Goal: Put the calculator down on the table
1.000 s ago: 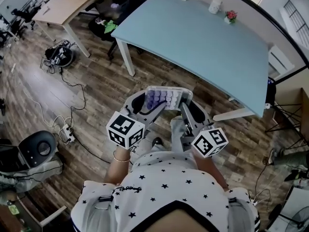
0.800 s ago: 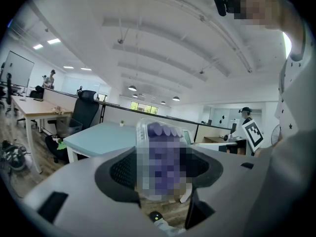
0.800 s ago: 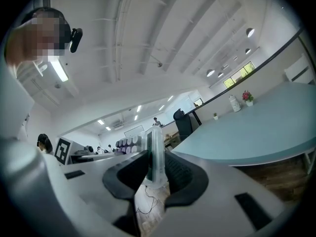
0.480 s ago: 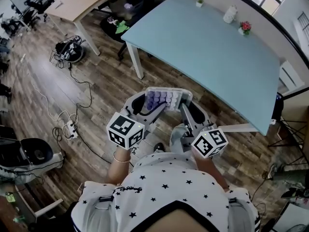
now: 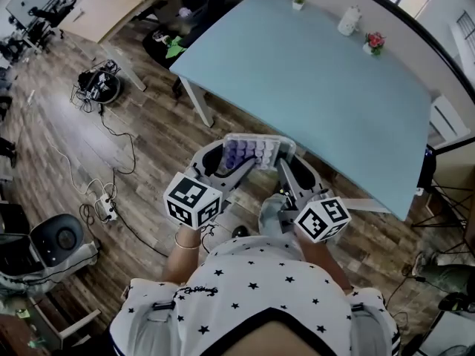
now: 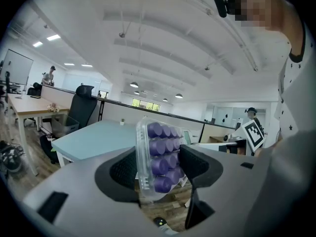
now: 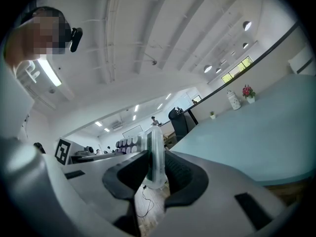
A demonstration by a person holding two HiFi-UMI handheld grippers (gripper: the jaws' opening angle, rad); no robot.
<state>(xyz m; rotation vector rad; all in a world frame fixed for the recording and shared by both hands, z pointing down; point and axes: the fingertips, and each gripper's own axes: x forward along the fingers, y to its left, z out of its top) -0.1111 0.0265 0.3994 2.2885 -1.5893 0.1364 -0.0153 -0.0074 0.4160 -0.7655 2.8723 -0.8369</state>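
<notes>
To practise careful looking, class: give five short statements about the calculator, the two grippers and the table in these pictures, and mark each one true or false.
1. The calculator lies on the table. False: it is held up in the air, not resting on the table.
2. The left gripper and the right gripper both clamp it. True.
3. Its buttons are purple. True.
4. The table is bare. False: a small plant, a white jar and a pot of flowers stand along its far edge.
5. The tabletop is light blue. True.
</notes>
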